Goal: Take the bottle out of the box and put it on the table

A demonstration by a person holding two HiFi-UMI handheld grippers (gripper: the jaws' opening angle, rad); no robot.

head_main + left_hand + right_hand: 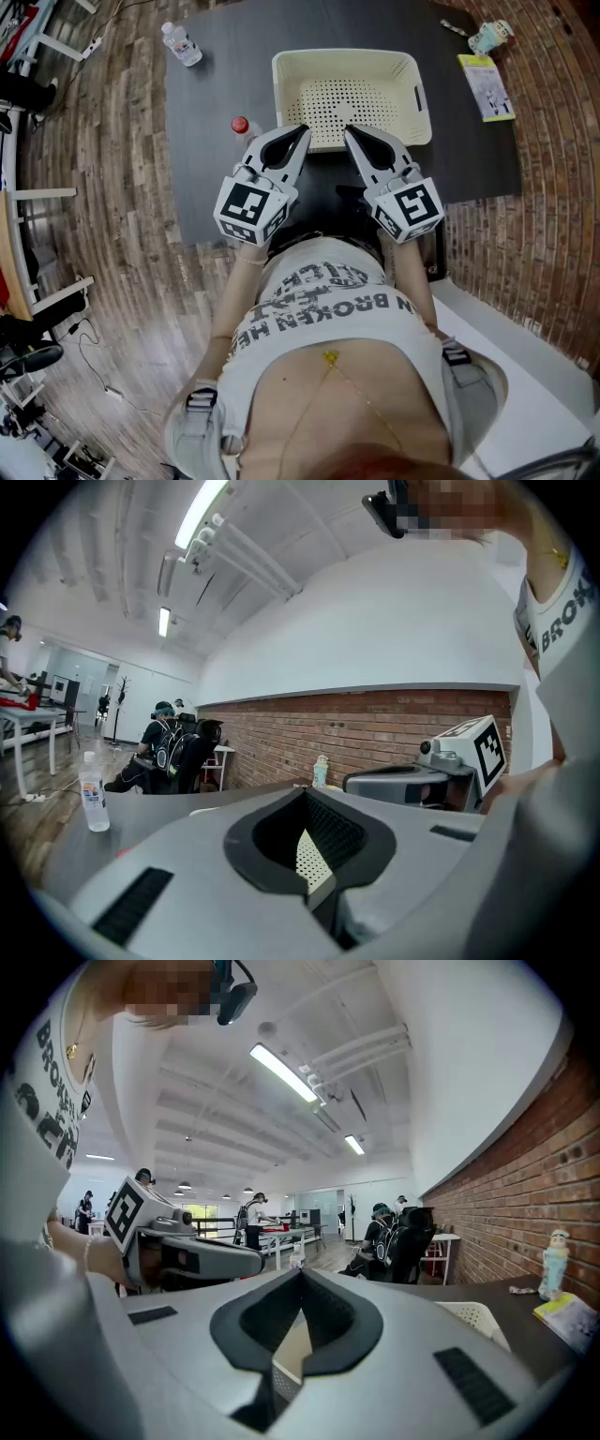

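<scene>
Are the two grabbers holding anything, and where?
Nothing is held. The left gripper and right gripper are both shut and empty, by the basket's near rim.

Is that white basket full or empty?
Empty: in the head view the basket shows only its bare perforated floor, with nothing lying inside.

Location: open-plan lab workspace.
Brick wall (506, 1213), ceiling strip lights (281, 1071), wood-plank floor (103, 141), seated person (384, 1237) near far worktables (281, 1234).
</scene>
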